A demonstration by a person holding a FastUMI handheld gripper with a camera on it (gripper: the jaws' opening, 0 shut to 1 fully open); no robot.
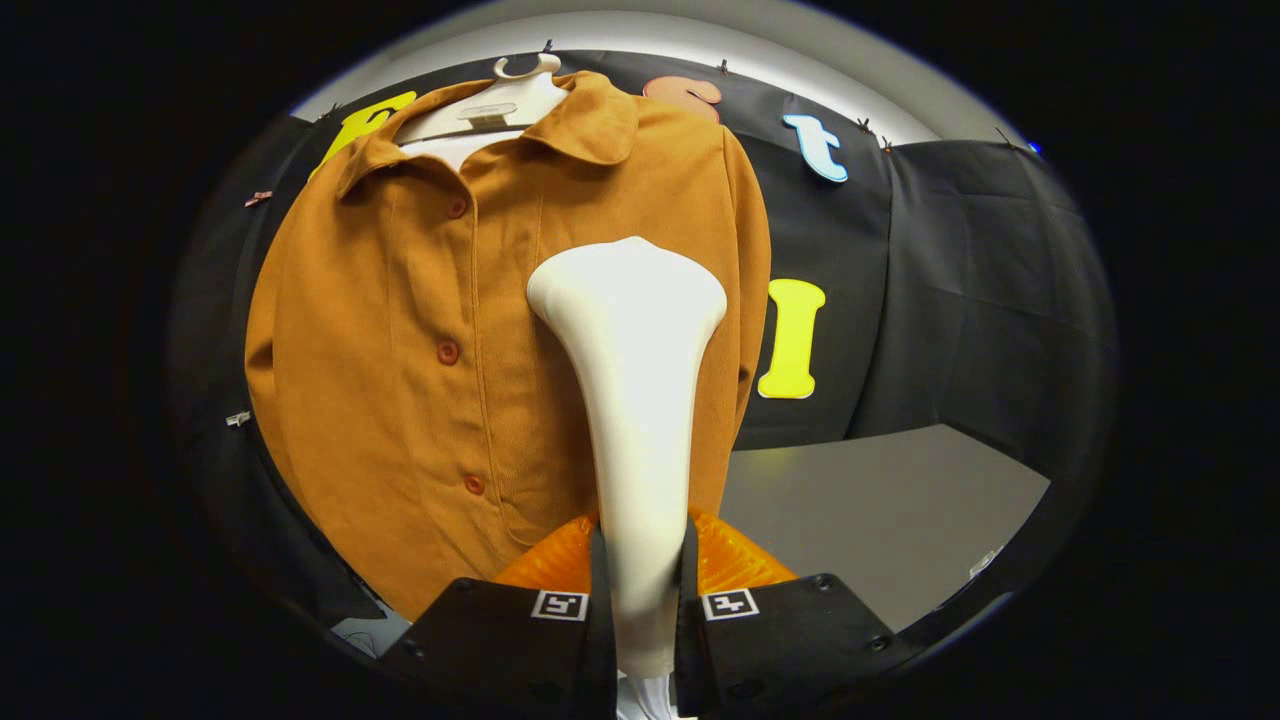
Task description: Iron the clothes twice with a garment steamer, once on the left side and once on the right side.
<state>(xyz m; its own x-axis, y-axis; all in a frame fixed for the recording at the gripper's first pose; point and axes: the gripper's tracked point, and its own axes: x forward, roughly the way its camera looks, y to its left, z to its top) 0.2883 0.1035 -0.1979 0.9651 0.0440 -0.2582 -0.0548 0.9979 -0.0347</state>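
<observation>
We see the white plastic garment steamer [632,400] standing upright between our gripper [643,590] fingers, which clamp its handle from both sides. Its wide head lies against the right front of the rust-orange buttoned shirt [420,330], hung on a white hanger [500,105] before the black cloth wall [960,300].

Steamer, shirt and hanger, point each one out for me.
steamer [640,400]: gripper view, its handle, clamped between the gripper [641,590] fingers.
shirt [400,400]: gripper view, front panel beside the buttons.
hanger [500,105]: gripper view, its shoulder.
</observation>
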